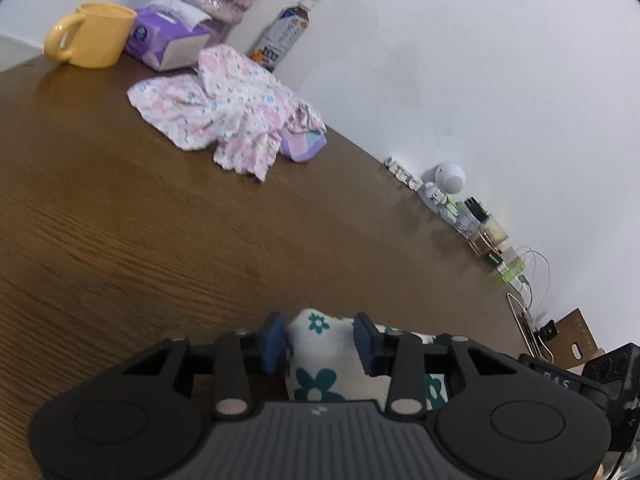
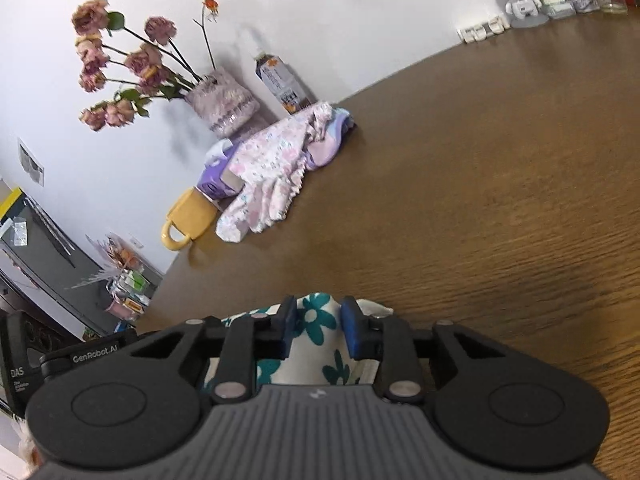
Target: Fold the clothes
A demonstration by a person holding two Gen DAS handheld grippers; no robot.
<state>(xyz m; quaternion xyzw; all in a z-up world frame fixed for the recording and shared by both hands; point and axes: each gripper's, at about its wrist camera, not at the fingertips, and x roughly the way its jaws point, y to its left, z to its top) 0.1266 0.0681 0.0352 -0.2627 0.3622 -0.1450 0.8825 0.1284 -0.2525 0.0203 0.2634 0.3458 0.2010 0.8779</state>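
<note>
1. Resting at the near edge of the brown wood-grain table, the white cotton cloth with teal flower print looks light, limp and non-slippery.
2. Left gripper and right gripper, part-closed, each pinch a bunched fold of it.
3. Judgement: hems or corners are the best holds.

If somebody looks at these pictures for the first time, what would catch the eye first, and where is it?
Probably the white cloth with teal flowers, right in the foreground, pinched between the blue pads of the left tongs and likewise of the right tongs. Next, the crumpled pink floral garment lying far across the brown table near the wall, beside a yellow mug. In the right wrist view, the dried pink roses stand out against the white wall.
</note>
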